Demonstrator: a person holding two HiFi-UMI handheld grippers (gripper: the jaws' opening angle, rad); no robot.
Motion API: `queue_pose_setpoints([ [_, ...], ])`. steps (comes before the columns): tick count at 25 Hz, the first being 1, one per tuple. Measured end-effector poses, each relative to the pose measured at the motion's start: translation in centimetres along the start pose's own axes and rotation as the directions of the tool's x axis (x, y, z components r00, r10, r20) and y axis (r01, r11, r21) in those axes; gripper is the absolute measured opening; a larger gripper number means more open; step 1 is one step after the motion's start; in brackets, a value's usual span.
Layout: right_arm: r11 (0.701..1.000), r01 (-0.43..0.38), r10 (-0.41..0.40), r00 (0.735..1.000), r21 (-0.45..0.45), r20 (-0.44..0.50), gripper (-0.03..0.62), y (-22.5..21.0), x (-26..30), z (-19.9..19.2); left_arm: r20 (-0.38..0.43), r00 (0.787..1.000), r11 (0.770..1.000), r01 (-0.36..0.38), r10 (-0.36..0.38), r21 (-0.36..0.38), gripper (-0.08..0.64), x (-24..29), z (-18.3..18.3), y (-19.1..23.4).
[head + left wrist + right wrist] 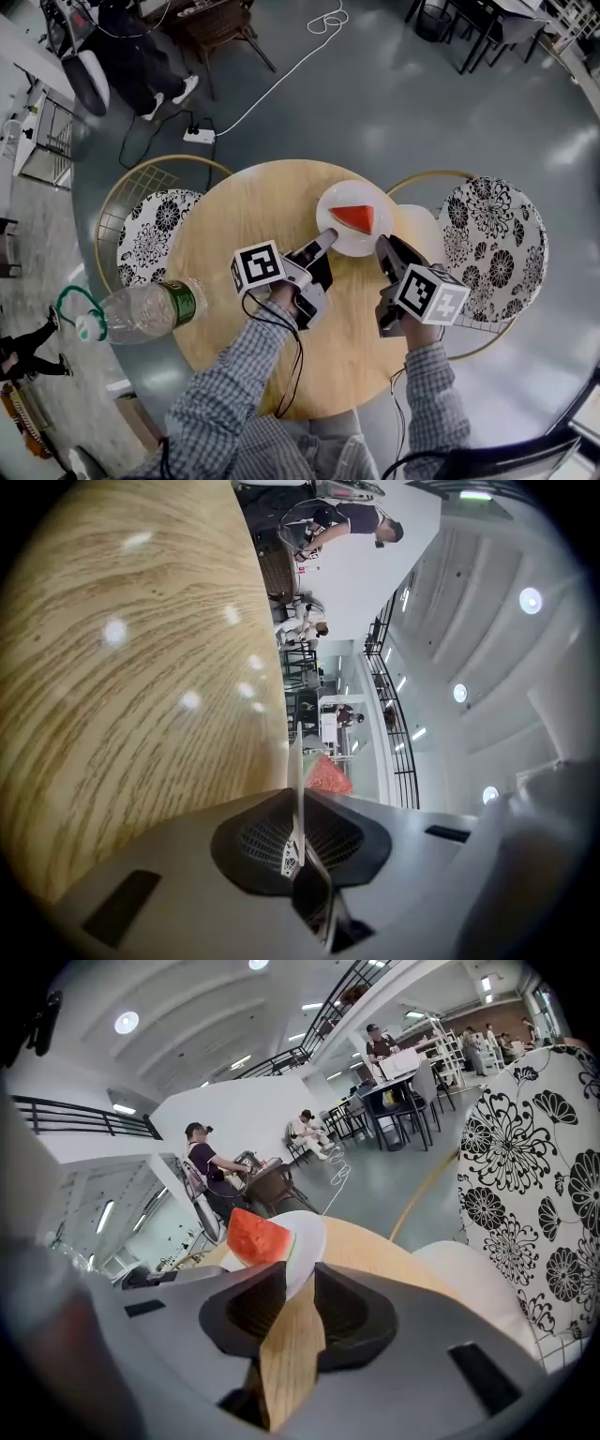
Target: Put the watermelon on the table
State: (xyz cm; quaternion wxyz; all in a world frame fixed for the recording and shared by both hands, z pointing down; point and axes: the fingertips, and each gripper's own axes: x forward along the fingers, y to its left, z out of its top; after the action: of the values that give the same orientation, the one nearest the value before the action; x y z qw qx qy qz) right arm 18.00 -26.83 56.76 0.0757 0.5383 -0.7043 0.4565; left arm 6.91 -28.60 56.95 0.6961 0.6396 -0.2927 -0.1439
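A red watermelon wedge (353, 217) lies on a white plate (330, 201) over the far side of the round wooden table (246, 217). My left gripper (326, 238) is shut on the plate's left rim. In the left gripper view the rim (294, 761) runs edge-on between the jaws, with the wedge (328, 775) just beyond. On the opposite side, my right gripper (382, 246) is shut on the right rim. The right gripper view shows the plate (306, 1232) entering the jaws and the wedge (255, 1237) on it. I cannot tell whether the plate touches the table.
A plastic bottle (141, 309) with a green label lies at the table's left edge. Chairs with black-and-white floral cushions stand at the left (155, 230) and right (492, 244). A power strip (199, 136) and cable lie on the grey floor beyond.
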Motion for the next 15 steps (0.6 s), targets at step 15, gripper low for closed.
queue_pose_setpoints([
  [15,0.983,0.062,-0.074,0.995,-0.173,-0.062,0.098,-1.2,1.5,0.0,0.025,0.994,0.994,-0.106,0.105,0.023,0.028,1.2,0.4,1.0],
])
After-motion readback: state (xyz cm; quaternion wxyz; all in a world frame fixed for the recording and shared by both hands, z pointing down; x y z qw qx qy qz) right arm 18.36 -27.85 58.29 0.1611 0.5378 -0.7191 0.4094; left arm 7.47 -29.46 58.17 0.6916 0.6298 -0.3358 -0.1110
